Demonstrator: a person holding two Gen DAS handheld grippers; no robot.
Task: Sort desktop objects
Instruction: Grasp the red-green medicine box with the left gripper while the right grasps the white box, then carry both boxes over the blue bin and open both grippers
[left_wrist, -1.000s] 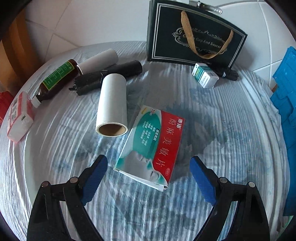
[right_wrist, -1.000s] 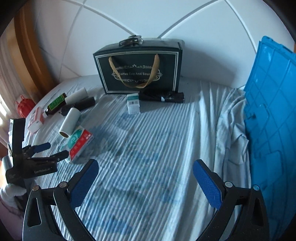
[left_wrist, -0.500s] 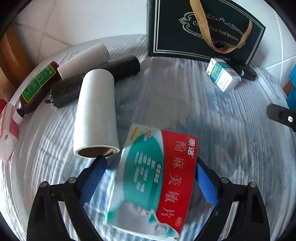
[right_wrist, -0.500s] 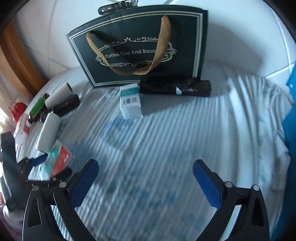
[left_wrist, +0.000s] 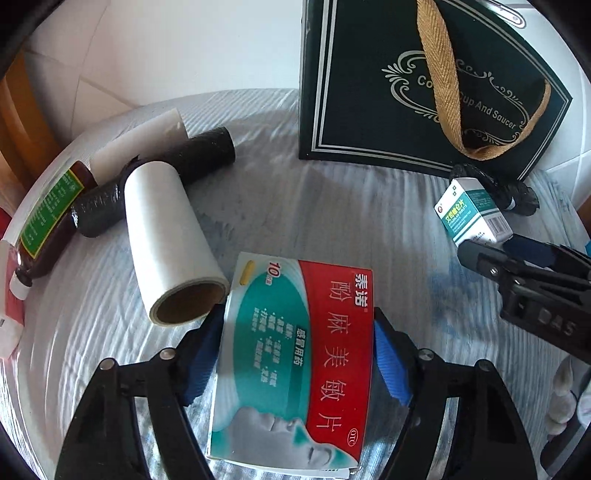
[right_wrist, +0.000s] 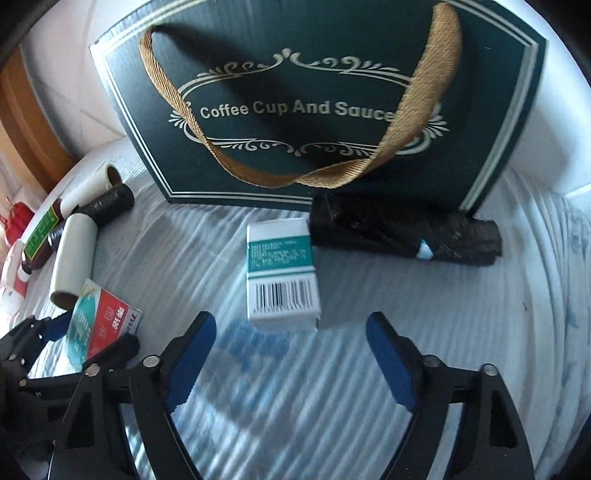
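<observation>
1. Brown glass bottle with a green label (left_wrist: 48, 218), far left on the striped bedsheet (left_wrist: 332, 206): lying beside a black wrapped roll (left_wrist: 155, 184). Nothing is threatening it.

2. White paper roll with a cardboard core (left_wrist: 166, 240): lying just beside your left jaw. As you are lifting, it risks being nudged and rolling off.

3. Flat red-and-teal cardboard medicine box (left_wrist: 295, 350): sitting between the jaws of your left gripper (left_wrist: 297, 354), which are closing on its long edges. I cannot tell whether both pads are pressing yet. Thin card is liable to buckle or pivot out if you are squeezing unevenly.

4. Small white-and-teal carton with a barcode (right_wrist: 282, 273): lying ahead of your right gripper (right_wrist: 291, 354), whose jaws are narrowing with nothing between them. Closing this early, you are risking a tip striking the carton and pushing it into the black folded umbrella (right_wrist: 402, 232).

5. Dark green gift bag with a tan ribbon handle (right_wrist: 314, 107): standing behind, liable to tip if bumped.
</observation>
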